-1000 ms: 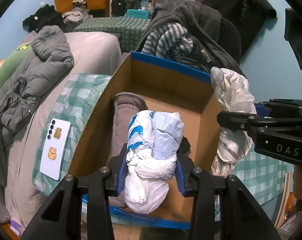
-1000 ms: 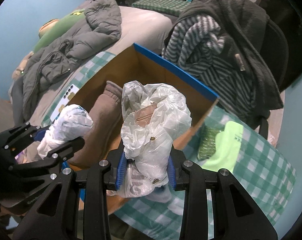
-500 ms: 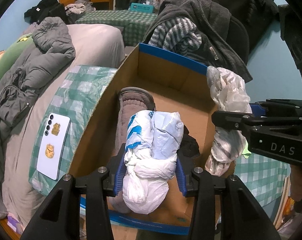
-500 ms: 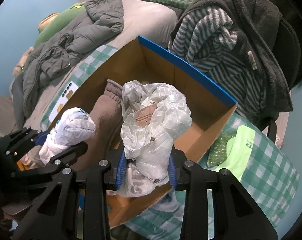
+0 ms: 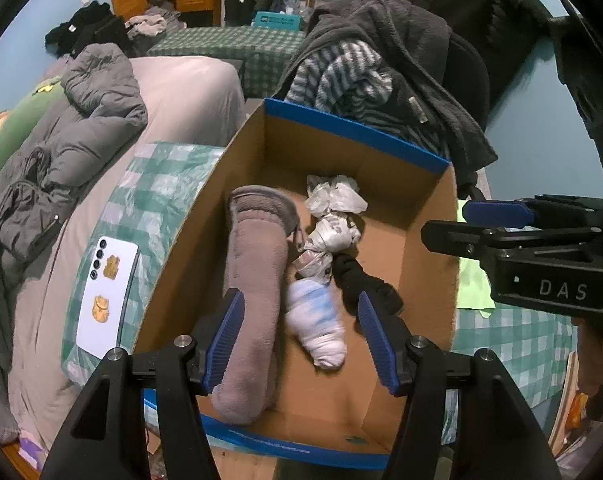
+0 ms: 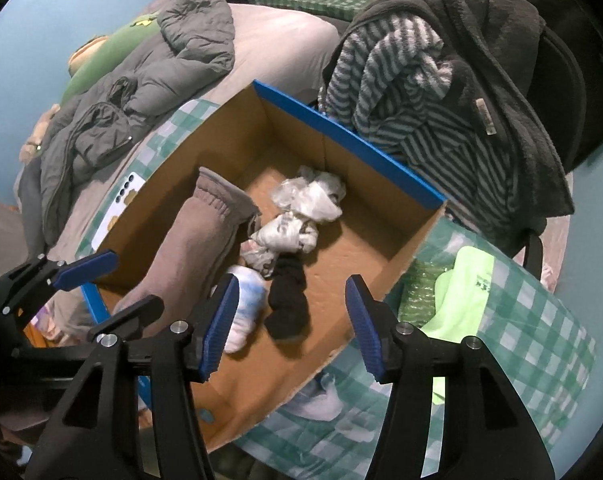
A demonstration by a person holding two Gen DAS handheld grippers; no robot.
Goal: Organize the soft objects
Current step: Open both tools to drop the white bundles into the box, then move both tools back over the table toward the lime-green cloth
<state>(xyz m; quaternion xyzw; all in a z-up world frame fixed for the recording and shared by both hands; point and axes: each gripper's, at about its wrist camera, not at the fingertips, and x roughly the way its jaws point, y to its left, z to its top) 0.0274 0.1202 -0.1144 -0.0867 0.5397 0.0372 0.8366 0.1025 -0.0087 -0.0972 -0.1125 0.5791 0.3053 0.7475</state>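
Observation:
A cardboard box with blue rims (image 5: 353, 130) (image 6: 341, 128) stands open on the green checked cloth. Inside lie a rolled grey-brown fleece (image 5: 255, 280) (image 6: 189, 248), a knotted white plastic bag (image 5: 329, 220) (image 6: 297, 216), a white and blue plastic bag bundle (image 5: 317, 326) (image 6: 243, 300) and a black sock (image 5: 365, 288) (image 6: 287, 300). My left gripper (image 5: 299, 340) is open and empty above the box's near end. My right gripper (image 6: 291, 326) is open and empty above the box's near right side; it shows in the left wrist view (image 5: 501, 226).
A white phone (image 5: 107, 296) lies on the checked cloth left of the box. A grey jacket (image 5: 61, 152) lies on the bed at left. A chair with striped and dark fleeces (image 6: 441, 80) stands behind the box. Lime green cloth (image 6: 461, 292) lies right of the box.
Both grippers have opened and let go of their plastic bag bundles, which now lie in the box. The white and blue bundle looks blurred, still moving.

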